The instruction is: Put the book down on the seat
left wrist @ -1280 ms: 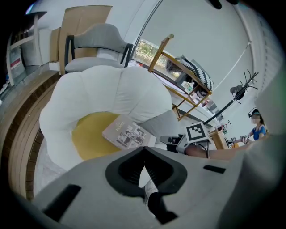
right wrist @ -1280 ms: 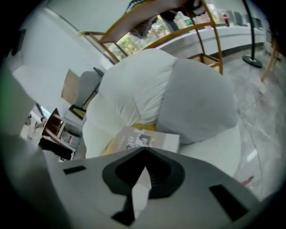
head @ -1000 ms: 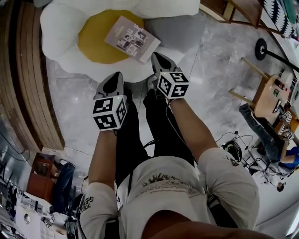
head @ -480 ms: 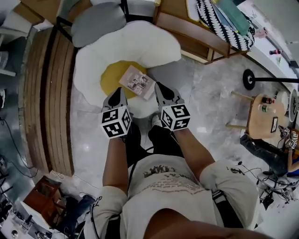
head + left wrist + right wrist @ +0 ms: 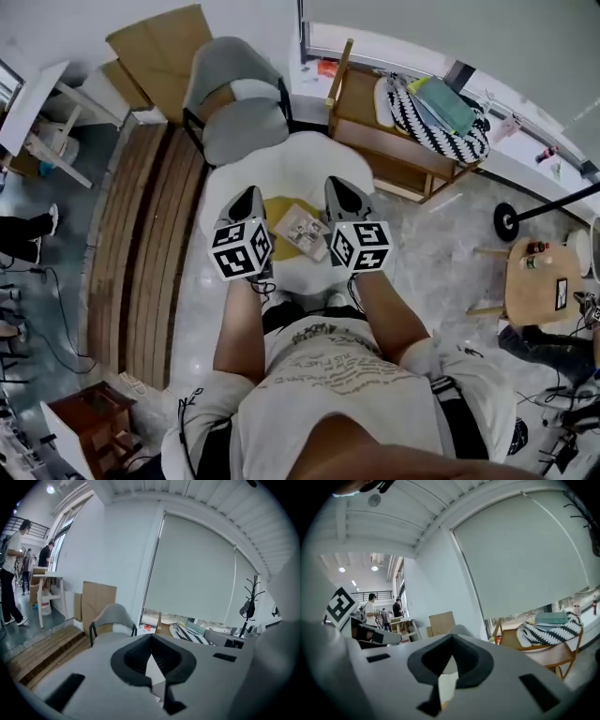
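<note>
Book (image 5: 302, 231) lying flat on the yellow centre of a white, flower-shaped seat (image 5: 281, 164), seen from above in the head view. The seat sits on the floor at twelve o'clock from the standing person, whose forearms reach out over its near edge.

The left gripper (image 5: 249, 195) appears at the book's nine o'clock and the right gripper (image 5: 342, 186) at its three o'clock. Each gripper's own view shows its jaws brought together at the tips with nothing between them. Both views look out level towards a white wall and a window blind, not down at the seat. The book is free of both grippers.

Beyond the seat, at twelve o'clock, stands a grey chair (image 5: 234, 112). At two o'clock is a wooden shelf unit (image 5: 375, 141) with a black-and-white patterned cloth (image 5: 427, 117) on top.

Judging by how things lie, the task looks complete: the book is down on the seat and released. Nothing appears left to do except lowering the arms.
</note>
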